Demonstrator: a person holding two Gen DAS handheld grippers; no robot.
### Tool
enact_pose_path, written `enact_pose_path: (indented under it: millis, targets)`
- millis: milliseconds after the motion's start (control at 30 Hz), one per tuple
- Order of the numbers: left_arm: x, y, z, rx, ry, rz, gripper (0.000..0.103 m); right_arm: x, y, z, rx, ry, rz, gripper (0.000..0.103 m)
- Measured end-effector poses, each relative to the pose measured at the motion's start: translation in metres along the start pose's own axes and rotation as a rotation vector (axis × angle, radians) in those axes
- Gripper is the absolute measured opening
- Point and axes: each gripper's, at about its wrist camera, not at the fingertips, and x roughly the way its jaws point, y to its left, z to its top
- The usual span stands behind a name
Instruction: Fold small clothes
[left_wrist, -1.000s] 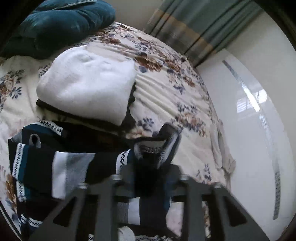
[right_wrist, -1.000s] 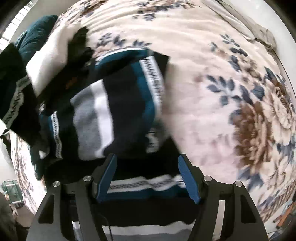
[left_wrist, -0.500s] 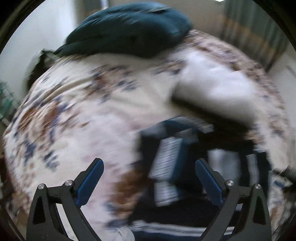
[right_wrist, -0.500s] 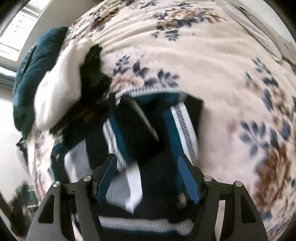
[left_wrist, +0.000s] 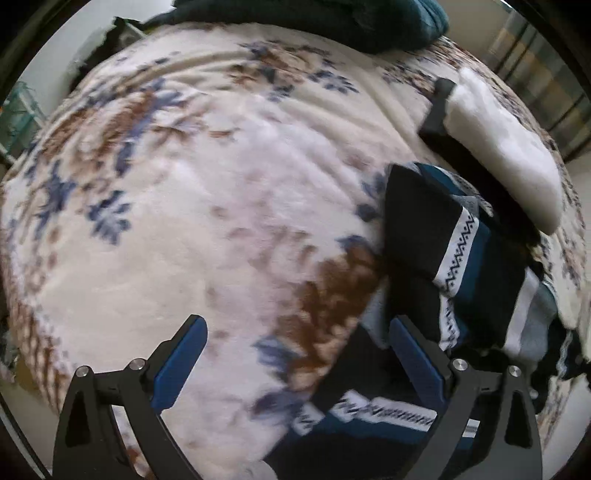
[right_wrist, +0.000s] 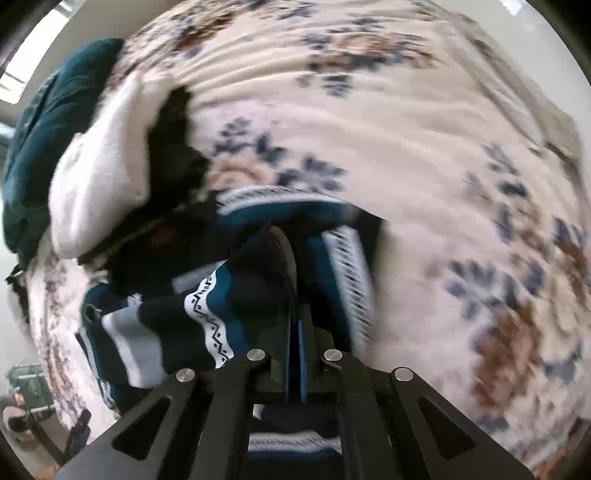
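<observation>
Two grippers work over a striped sweater on a flowered bed.

Largest is the plush cream blanket (left_wrist: 207, 206), soft and rippled, printed with brown and blue blossoms; it covers the whole bed. At its far end sits a dark teal pillow (right_wrist: 40, 122), and beside that a fluffy white folded garment (left_wrist: 506, 147) rests on top of something black. The sweater (left_wrist: 461, 258), a knit of black, teal, grey and white bands with zigzag trim, lies bunched just below the white garment. The left gripper (left_wrist: 295, 354) is spread wide with nothing between its blue pads; the sweater lies mostly to its right and partly under its right finger. The right gripper (right_wrist: 293, 354) is pinched tight on a fold of the sweater, which drapes off to its left.
</observation>
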Motion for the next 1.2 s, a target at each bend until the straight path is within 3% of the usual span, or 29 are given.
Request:
enact_pose_path:
  millis: [67, 133, 200, 267, 333, 400, 433, 500, 600, 667, 700, 767, 933, 1100, 1167, 1200]
  targets:
    - [0.008, -0.011, 0.006, 0.018, 0.007, -0.039, 0.101, 0.008, -0.011, -0.005, -0.006, 0.058, -0.064, 0.003]
    - [0.013, -0.019, 0.01, 0.035, 0.014, -0.069, 0.101, 0.023, -0.015, -0.006, -0.053, 0.142, -0.162, 0.015]
    - [0.021, -0.027, 0.014, 0.044, 0.026, -0.113, 0.1, 0.025, 0.0, -0.004, -0.131, 0.151, -0.238, 0.022]
    - [0.026, -0.036, 0.016, 0.063, 0.023, -0.161, 0.095, 0.01, 0.035, -0.002, -0.231, 0.088, -0.168, 0.039]
    - [0.032, -0.045, 0.016, 0.096, 0.03, -0.188, 0.077, 0.006, 0.089, -0.004, -0.363, 0.074, -0.047, 0.054]
    - [0.04, -0.053, 0.016, 0.125, 0.059, -0.215, 0.018, 0.025, 0.154, -0.011, -0.526, 0.149, 0.066, 0.054]
    - [0.046, -0.056, 0.016, 0.128, 0.084, -0.236, 0.014, 0.036, 0.181, -0.013, -0.584, 0.179, 0.096, 0.054]
    - [0.048, -0.057, 0.016, 0.124, 0.079, -0.25, 0.01, 0.062, 0.237, -0.021, -0.706, 0.234, 0.149, 0.054]
    - [0.047, -0.055, 0.015, 0.119, 0.066, -0.279, 0.006, 0.108, 0.3, -0.033, -0.859, 0.332, 0.148, 0.054]
    - [0.045, -0.052, 0.015, 0.112, 0.059, -0.296, 0.005, 0.126, 0.319, -0.039, -0.921, 0.406, 0.145, 0.029]
    - [0.044, -0.05, 0.015, 0.108, 0.059, -0.303, 0.005, 0.128, 0.327, -0.042, -0.958, 0.411, 0.131, 0.003]
    - [0.042, -0.047, 0.015, 0.108, 0.051, -0.315, 0.005, 0.122, 0.33, -0.036, -0.965, 0.367, 0.124, 0.003]
    - [0.039, -0.048, 0.015, 0.139, 0.051, -0.343, 0.004, 0.1, 0.32, 0.002, -0.81, 0.31, 0.146, 0.003]
    - [0.035, -0.058, 0.016, 0.2, 0.042, -0.342, 0.004, 0.113, 0.318, 0.02, -0.758, 0.311, 0.016, 0.004]
    - [0.034, -0.055, 0.017, 0.197, 0.041, -0.346, 0.004, 0.106, 0.328, 0.023, -0.788, 0.325, 0.057, 0.014]
    - [0.034, -0.053, 0.017, 0.193, 0.041, -0.347, 0.004, 0.096, 0.335, 0.025, -0.789, 0.325, 0.149, 0.033]
